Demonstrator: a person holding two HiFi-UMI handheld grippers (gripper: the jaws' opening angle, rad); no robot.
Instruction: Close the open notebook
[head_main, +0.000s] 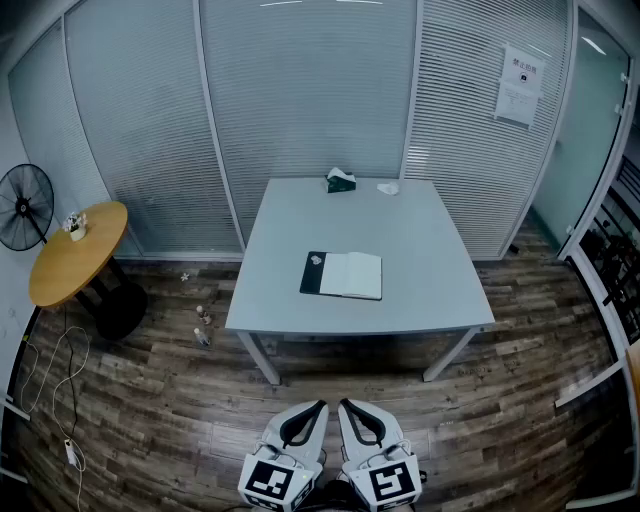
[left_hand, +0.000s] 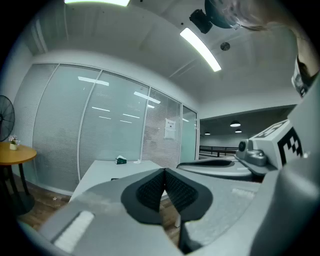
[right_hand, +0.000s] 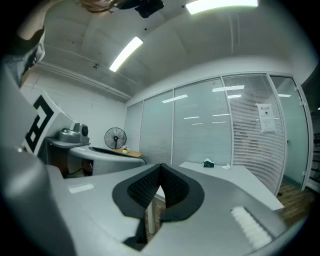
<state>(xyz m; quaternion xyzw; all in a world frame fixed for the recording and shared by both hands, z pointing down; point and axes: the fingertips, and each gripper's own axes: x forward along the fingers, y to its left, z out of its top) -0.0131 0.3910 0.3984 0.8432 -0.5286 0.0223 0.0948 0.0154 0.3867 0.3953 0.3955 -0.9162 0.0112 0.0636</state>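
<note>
An open notebook (head_main: 343, 275) with a dark left cover and white right page lies flat near the middle of a grey square table (head_main: 420, 300). My left gripper (head_main: 321, 405) and right gripper (head_main: 343, 403) hang side by side at the bottom of the head view, well short of the table's near edge, over the wood floor. Both are shut with nothing between the jaws. In the left gripper view the left gripper (left_hand: 164, 170) has its ribbed pads meeting at the tip. The right gripper (right_hand: 160, 165) looks the same in its own view.
A green tissue box (head_main: 341, 181) and a white crumpled scrap (head_main: 388, 188) sit at the table's far edge. A round wooden side table (head_main: 75, 250) and a standing fan (head_main: 24, 207) are at the left. Glass partition walls with blinds stand behind. Small items and a cable lie on the floor at left.
</note>
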